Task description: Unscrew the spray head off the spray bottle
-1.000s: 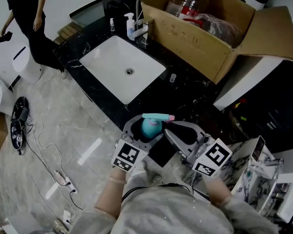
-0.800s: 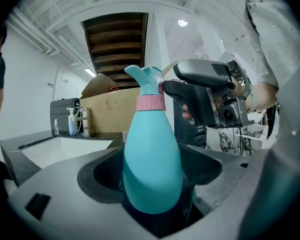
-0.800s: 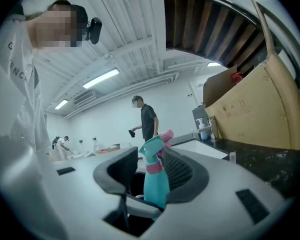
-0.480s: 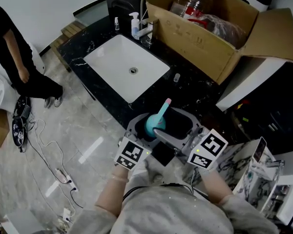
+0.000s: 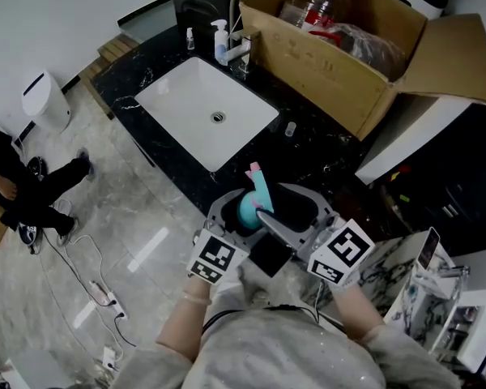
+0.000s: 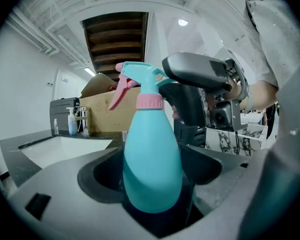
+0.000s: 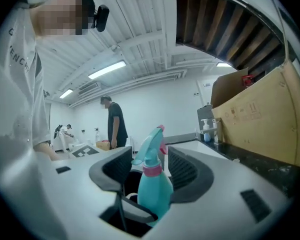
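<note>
Setting: a person stands at a black marbled bench and holds a tool in each hand, seen from above.
Spray bottle: a teal spray bottle, held upright in front of the person's chest, over the near edge of the bench.
Spray head: a teal spray head sits on the bottle's neck above a pink collar. Its pink trigger hangs below the nozzle. From above, the nozzle points away from the person, toward the sink.
Left tool: the left tool is clamped on the bottle's rounded body, which fills the hollow between its jaws.
Right tool: the right tool reaches in from the other side. Its jaws stand apart on either side of the spray head, with a gap showing at each ribbed pad. They have just been closing a little, with the head between them, and do not press on it.
Sink: a white rectangular sink is set into the bench beyond the bottle.
Soap bottle: a small pump bottle stands by the tap at the sink's far corner.
Box: a large open cardboard box rests on the bench to the right of the sink.
Floor: pale glossy tiles lie to the left, where another person in dark clothes is partly in view at the edge.
</note>
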Tool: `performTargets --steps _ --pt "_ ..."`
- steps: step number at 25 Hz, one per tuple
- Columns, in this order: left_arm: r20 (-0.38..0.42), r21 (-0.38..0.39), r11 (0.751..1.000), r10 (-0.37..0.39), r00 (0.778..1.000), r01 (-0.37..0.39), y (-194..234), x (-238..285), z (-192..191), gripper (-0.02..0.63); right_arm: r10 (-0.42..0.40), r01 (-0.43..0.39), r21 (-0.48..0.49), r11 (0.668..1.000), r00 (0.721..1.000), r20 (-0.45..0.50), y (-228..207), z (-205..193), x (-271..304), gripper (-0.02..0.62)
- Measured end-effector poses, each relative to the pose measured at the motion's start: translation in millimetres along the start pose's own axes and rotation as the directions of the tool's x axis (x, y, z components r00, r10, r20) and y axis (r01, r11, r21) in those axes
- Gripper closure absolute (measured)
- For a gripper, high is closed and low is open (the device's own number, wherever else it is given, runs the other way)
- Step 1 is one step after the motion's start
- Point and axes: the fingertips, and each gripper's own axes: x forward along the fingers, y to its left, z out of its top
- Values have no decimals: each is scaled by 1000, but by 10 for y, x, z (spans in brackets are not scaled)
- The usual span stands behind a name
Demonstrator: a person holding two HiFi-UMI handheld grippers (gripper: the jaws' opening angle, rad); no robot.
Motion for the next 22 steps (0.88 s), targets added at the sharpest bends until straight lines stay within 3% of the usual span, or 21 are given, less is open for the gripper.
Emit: performTargets --steps 10,17,20,22 --pt "-2 -2 1000 0 1000 0 7 -12 -6 242 -86 86 16 996 996 -7 -306 -37 -214 391" --pt "-4 -4 1000 6 1000 -6 6 -16 -7 242 -123 122 39 992 992 29 -367 23 -26 477" --pt "-2 -7 1000 9 1000 -9 1 -12 -8 242 -93 92 25 996 995 47 -289 54 -13 501" --pt "0 -11 1000 10 1000 -10 1 -6 -11 242 -23 21 33 999 997 67 -192 50 -69 508"
